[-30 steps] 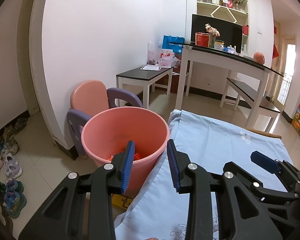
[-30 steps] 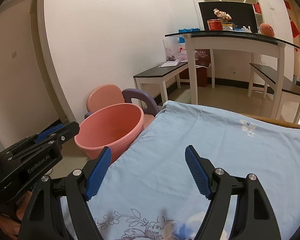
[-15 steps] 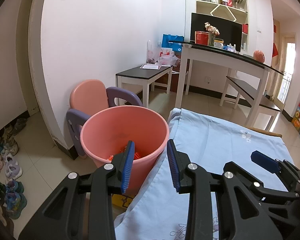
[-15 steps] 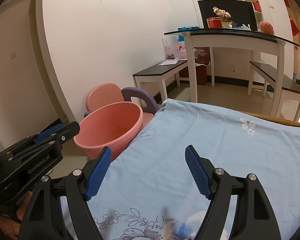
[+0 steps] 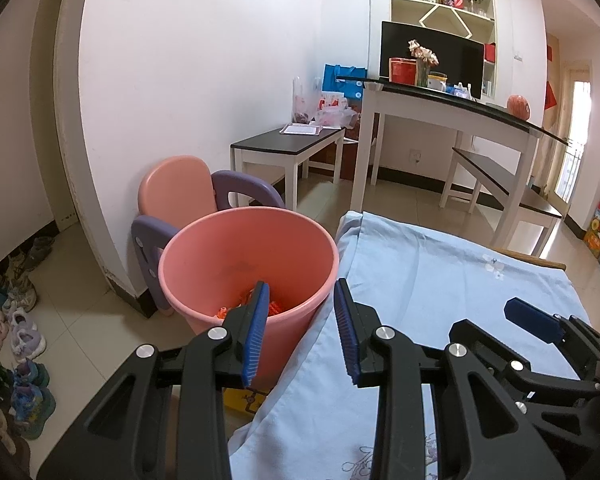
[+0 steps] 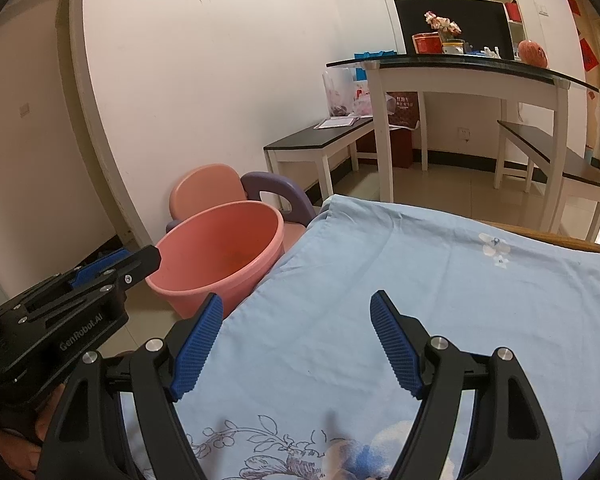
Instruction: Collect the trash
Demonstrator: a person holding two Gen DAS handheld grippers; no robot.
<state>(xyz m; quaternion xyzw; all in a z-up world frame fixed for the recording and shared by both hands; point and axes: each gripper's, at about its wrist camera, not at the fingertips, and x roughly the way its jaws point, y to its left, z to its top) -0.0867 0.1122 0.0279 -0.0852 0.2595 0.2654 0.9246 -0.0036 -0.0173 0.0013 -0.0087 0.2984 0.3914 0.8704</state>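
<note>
left claw (image 5: 300,320) hangs by the pink bucket (image 5: 204,248), blades apart, gripping nothing; orange trash (image 5: 276,307) lies at the bucket's bottom. right claw (image 6: 296,336) spread wide over the pale blue sheet (image 6: 440,288), nothing between. bucket stands on the tiled floor (image 5: 80,320) beside the sheet's edge, kiddie chair (image 5: 172,192) behind it.

A pale blue sheet (image 6: 440,280) covers the table (image 6: 556,238), nothing on it; the pink bin (image 5: 244,256) stands on the tiled floor (image 5: 80,320), touching the sheet's edge.
</note>
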